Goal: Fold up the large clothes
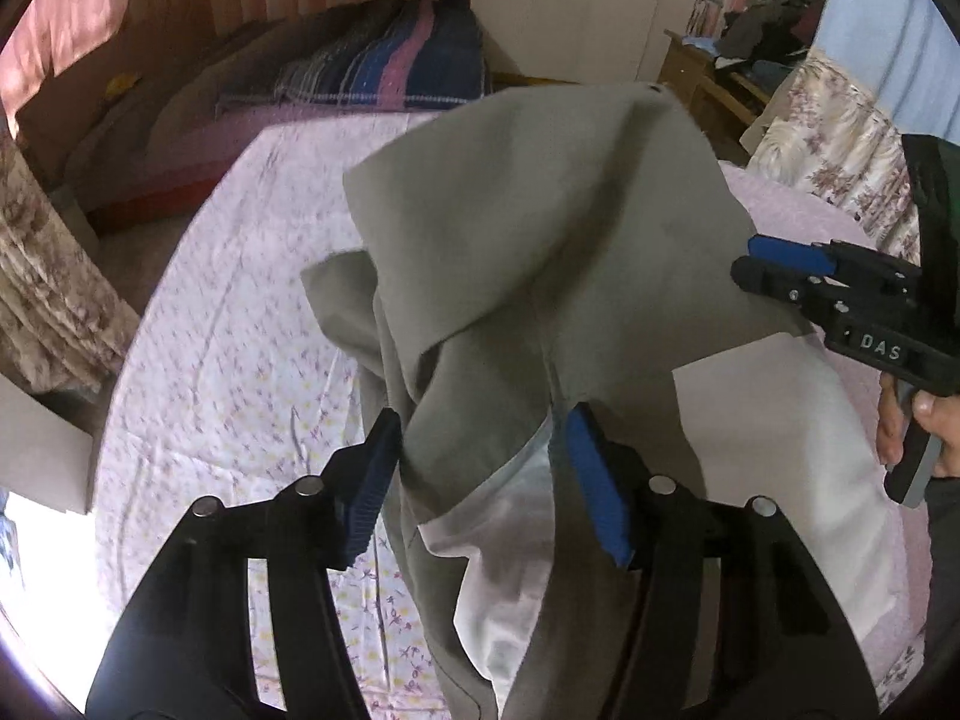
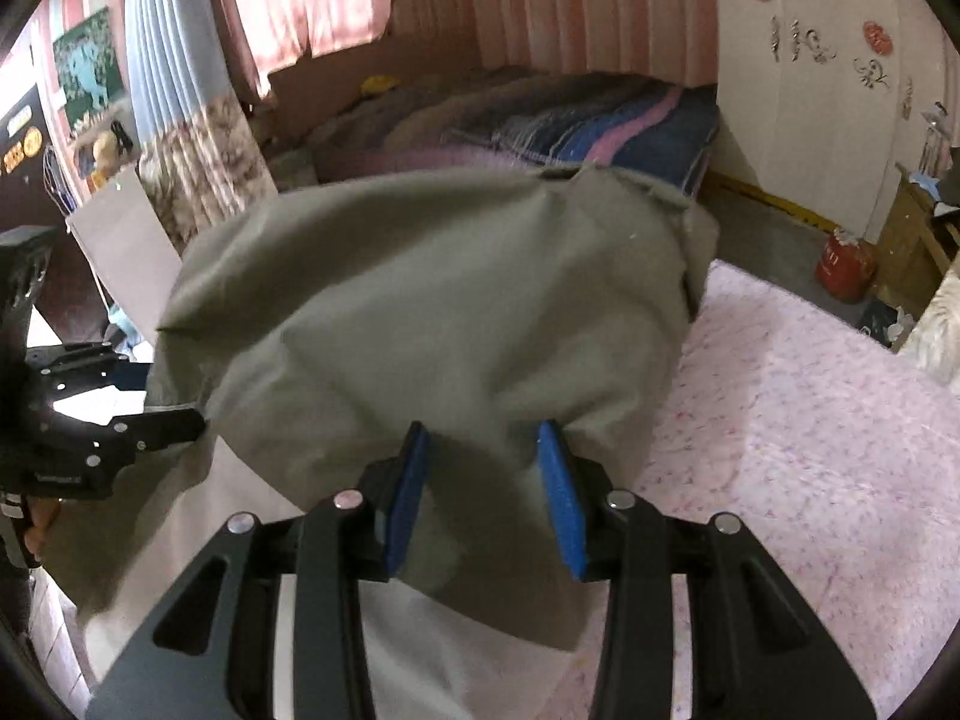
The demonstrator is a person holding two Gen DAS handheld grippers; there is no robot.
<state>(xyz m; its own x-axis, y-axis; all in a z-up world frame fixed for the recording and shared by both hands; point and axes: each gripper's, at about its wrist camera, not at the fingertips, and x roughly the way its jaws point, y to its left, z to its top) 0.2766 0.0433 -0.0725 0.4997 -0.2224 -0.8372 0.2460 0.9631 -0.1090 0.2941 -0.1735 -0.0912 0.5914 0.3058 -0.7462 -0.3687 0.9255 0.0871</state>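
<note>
Striped blanket (image 1: 384,69) on far bed, red canister (image 2: 846,267) nr wardrobe (image 2: 798,60).

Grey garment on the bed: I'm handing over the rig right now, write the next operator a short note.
Left gripper: grey garment bunched between its pads; grip not confirmed, check it.
Right gripper: shut on a fold of the same garment, raised over the bed.
Garment hangs crumpled between both grippers above the floral sheet, white lining showing.
Done: garment picked up at two points.
Left: spread it flat on the sheet, then make every fold; none is visible yet.
</note>
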